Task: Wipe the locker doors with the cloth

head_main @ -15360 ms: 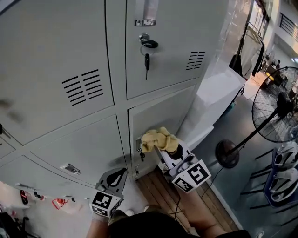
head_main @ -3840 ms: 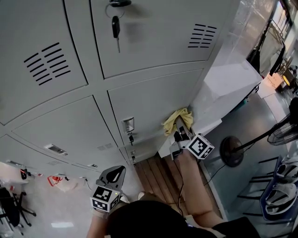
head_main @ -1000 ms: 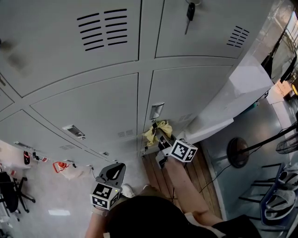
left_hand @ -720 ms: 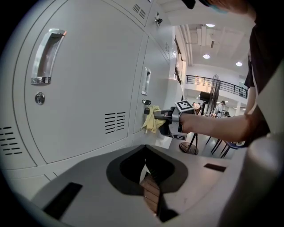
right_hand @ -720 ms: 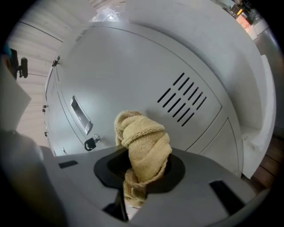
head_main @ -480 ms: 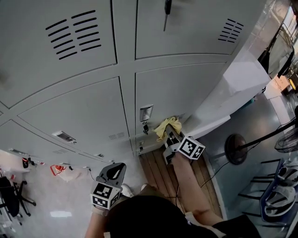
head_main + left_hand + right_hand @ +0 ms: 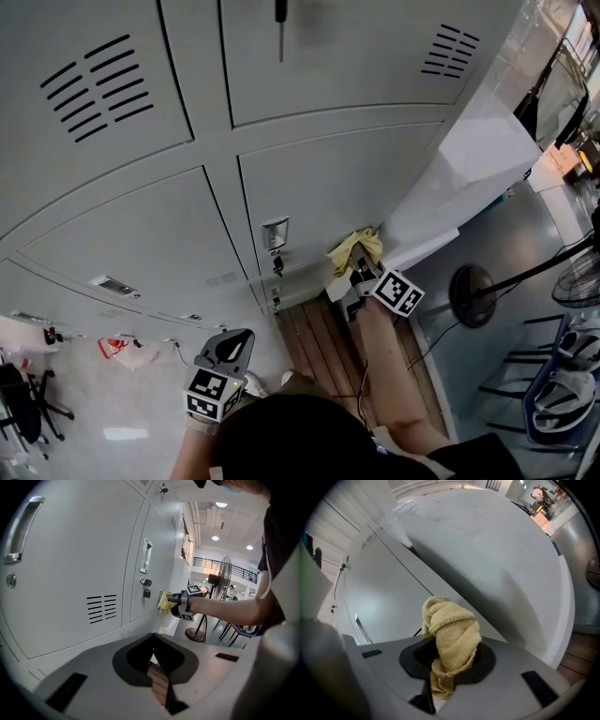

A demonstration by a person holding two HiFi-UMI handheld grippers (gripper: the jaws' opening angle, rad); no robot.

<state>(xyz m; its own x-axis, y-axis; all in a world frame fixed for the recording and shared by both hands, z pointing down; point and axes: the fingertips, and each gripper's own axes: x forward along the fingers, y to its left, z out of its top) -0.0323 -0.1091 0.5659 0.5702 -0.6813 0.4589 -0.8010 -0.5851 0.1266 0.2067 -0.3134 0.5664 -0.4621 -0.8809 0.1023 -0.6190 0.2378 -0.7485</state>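
The grey locker doors fill the upper head view. My right gripper is shut on a bunched yellow cloth and presses it against the lower right door's right edge, beside the white panel. In the right gripper view the cloth bulges out of the jaws toward the door. My left gripper hangs low near the floor, shut and holding nothing, away from the doors. The left gripper view shows the cloth and the right gripper on the door further along.
A white slanted panel leans beside the lockers at the right. The door's handle with a small lock is left of the cloth. A fan's base and chairs stand at the right. Wooden boards lie below.
The right gripper has carried the cloth rightward across the lower door, from beside the handle to the door's right edge. The left gripper has stayed low and still.
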